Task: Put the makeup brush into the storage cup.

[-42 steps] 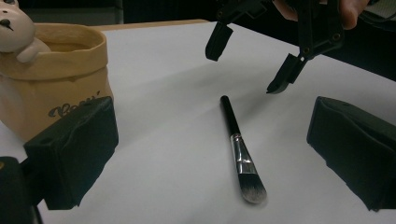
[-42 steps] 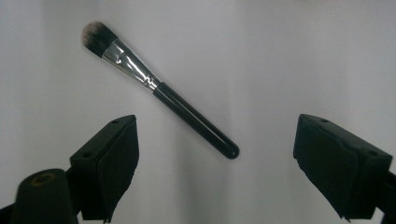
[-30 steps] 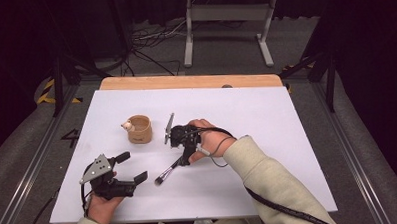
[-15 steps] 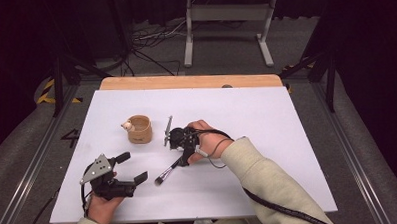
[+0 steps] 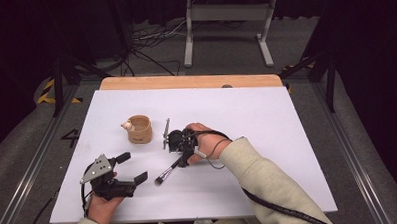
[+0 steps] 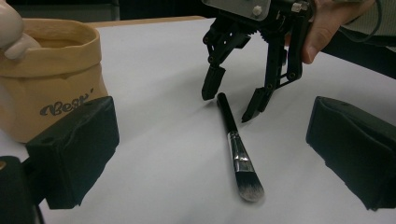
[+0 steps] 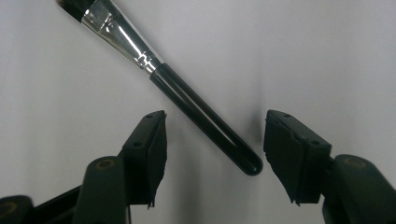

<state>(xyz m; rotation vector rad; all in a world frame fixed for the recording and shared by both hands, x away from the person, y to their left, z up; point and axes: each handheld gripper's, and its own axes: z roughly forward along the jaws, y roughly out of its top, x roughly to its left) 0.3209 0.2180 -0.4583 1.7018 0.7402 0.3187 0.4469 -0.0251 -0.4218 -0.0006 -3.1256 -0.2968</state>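
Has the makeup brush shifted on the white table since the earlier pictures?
No. In the high view the makeup brush lies flat as before, just as far from the tan cup. The right gripper straddles its handle, jaws just closing, pads not pressing.

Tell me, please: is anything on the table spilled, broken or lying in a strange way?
Nothing stands out. The makeup brush lies flat and whole on the white table, its handle end between the open right tongs, whose jaws have just been closing. The tan cup stands upright, nothing spilled around it.
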